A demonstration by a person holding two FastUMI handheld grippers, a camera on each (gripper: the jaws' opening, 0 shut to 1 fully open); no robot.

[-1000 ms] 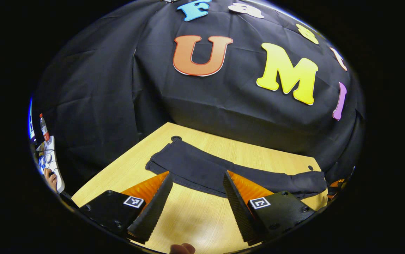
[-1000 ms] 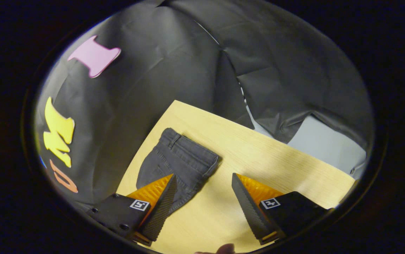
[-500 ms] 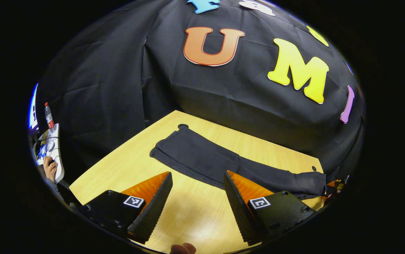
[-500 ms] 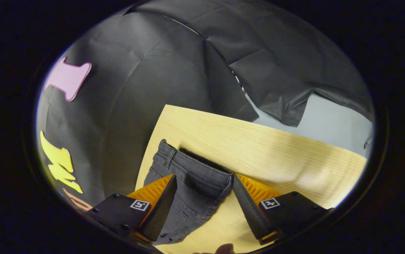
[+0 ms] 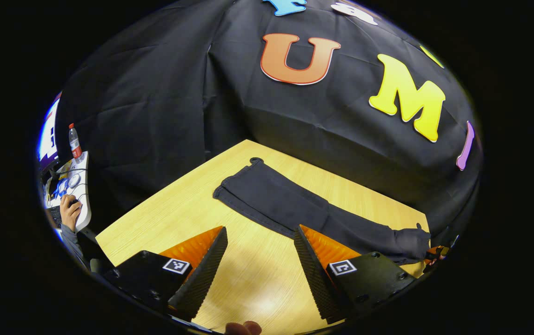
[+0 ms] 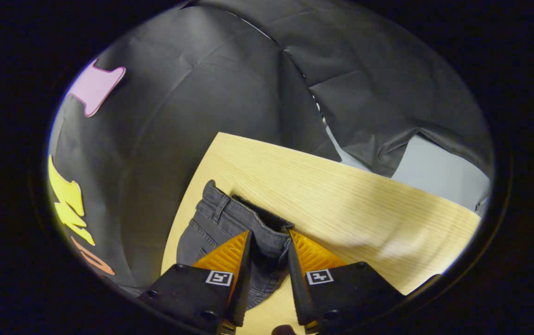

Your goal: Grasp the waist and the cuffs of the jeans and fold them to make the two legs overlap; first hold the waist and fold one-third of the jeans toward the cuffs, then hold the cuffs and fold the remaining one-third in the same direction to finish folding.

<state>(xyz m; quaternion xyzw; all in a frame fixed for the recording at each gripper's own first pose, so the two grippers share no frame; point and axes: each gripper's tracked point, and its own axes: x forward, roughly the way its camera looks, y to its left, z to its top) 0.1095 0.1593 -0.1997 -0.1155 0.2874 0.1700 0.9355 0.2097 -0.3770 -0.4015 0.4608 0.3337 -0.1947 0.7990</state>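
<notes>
Left gripper view: your left gripper [image 5: 257, 242] is hovering over bare table [image 5: 174, 209], fingers spread wide and holding nothing.
Jeans: the jeans [image 5: 295, 209] are lying flat on the table, stretching from the far corner on the left toward the right edge, beyond the fingertips. The right fingertip [image 5: 302, 232] is sitting just at the near hem of the fabric; you cannot tell from this view whether it is touching.
Cuffs: the cuffs [image 5: 236, 184] are lying at the far left end of the jeans, near the table's far corner, well apart from your left gripper.
Right gripper view: your right gripper [image 6: 269, 242] is pinching the waist [image 6: 267, 228] of the jeans, fingers drawn close together with a bunch of waistband between them and both pads pressing on it.
Waist: the waist is sitting near the table's left edge in this view, its band slightly raised and gaping between the fingers, the rest of the denim running back under the left finger [image 6: 236, 260].
Table: the wood top is lying bare to the right of the waist in the right gripper view.
Wall: black cloth [image 5: 155, 107] is hanging behind the table.
Person: a hand [image 5: 69, 209] is resting at a desk [image 5: 83, 186] at the far left of the left gripper view, a bottle [image 5: 74, 142] standing beside it.
</notes>
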